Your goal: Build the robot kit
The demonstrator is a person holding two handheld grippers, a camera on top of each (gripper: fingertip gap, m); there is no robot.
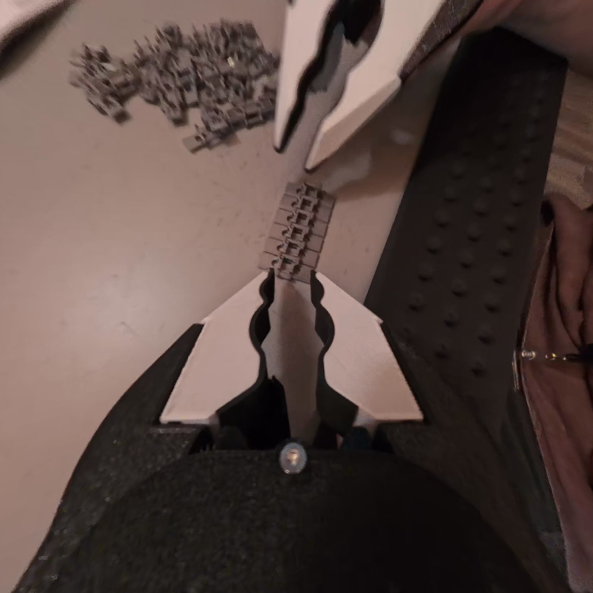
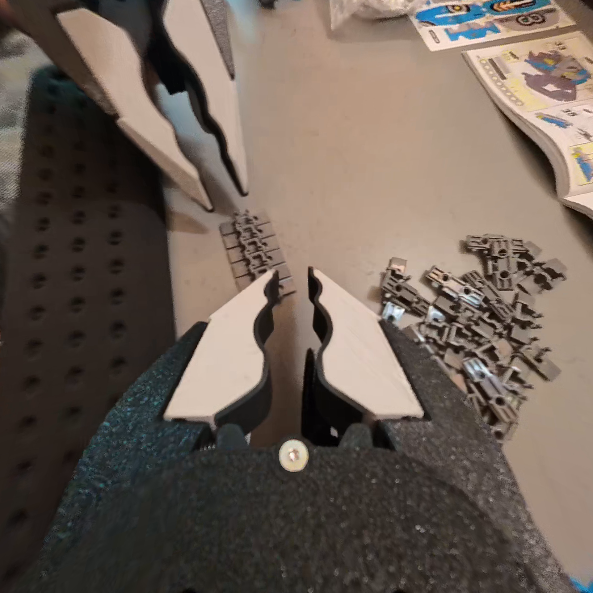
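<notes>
The left tongs point(image 1: 292, 275) stand a little open, their tips at the near end of a short grey chain of joined track links point(image 1: 298, 232) lying flat on the bench point(image 1: 128, 256); whether they touch it I cannot tell. The right tongs point(image 2: 292, 272) are also open and empty, at the other end of the chain. Beside the right tongs lies a pile of loose grey links point(image 2: 475, 321). A dark studded plate point(image 1: 475, 224) lies along the chain. Farther away are printed booklets point(image 2: 545, 106).
</notes>
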